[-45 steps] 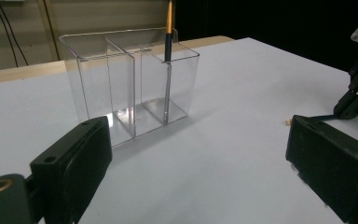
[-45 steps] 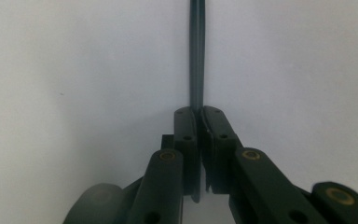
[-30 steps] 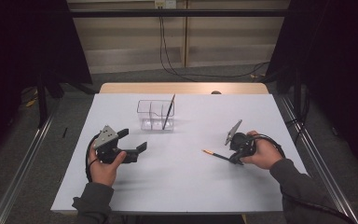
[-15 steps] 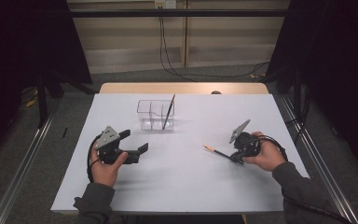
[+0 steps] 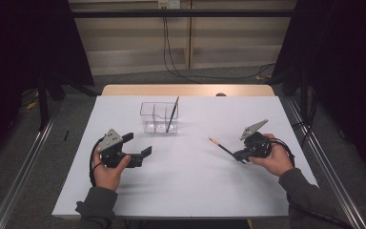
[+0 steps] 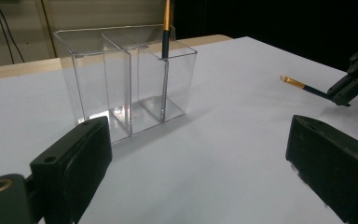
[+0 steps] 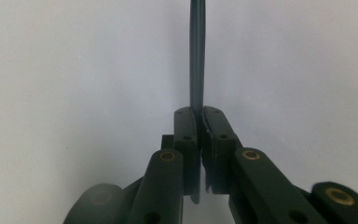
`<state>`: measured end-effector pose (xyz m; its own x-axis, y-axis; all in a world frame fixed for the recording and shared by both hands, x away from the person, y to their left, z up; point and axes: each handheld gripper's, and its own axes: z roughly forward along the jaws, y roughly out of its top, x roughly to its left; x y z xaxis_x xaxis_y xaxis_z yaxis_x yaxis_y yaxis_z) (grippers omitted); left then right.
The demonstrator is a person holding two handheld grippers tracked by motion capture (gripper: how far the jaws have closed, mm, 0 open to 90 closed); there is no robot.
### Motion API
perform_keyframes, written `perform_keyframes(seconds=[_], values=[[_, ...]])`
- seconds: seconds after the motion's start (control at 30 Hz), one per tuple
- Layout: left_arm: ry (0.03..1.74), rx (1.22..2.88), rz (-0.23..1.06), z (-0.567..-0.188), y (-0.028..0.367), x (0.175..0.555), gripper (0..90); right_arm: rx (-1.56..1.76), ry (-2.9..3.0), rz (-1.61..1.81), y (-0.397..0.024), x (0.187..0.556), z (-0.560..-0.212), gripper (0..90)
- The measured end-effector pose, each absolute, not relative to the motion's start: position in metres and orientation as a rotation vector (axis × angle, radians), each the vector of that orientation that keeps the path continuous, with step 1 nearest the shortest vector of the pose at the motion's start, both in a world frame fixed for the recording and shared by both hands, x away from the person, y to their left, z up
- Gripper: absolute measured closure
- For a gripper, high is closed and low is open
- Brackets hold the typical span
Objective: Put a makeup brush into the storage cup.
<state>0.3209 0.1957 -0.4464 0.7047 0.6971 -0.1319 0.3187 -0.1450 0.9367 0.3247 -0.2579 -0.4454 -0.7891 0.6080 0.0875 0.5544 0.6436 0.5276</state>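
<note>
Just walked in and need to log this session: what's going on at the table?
A person works at a white table with a gripper in each hand. The right gripper is clamped on a thin dark brush with an orange tip, held just above the table. The left gripper rests open and holds nothing. Toward the far edge stands a clear divided holder, where another brush leans in one compartment.

My right gripper (image 5: 242, 155) pinches a brush (image 5: 221, 146) low over the white counter (image 5: 195, 191), its tip pointing far-left. My left gripper (image 5: 140, 145) rests open, near a clear organizer (image 5: 158, 117) holding another brush (image 5: 172, 113).
</note>
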Motion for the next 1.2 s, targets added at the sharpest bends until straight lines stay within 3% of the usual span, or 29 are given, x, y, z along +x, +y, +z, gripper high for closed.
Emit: perform_keyframes(seconds=[1.2], values=[[0.816, 1.745, 0.399, -0.447, 0.196, 0.321, 6.6, 1.031, 2.389, 1.360, -0.265, 0.310, -0.445, 85.2]])
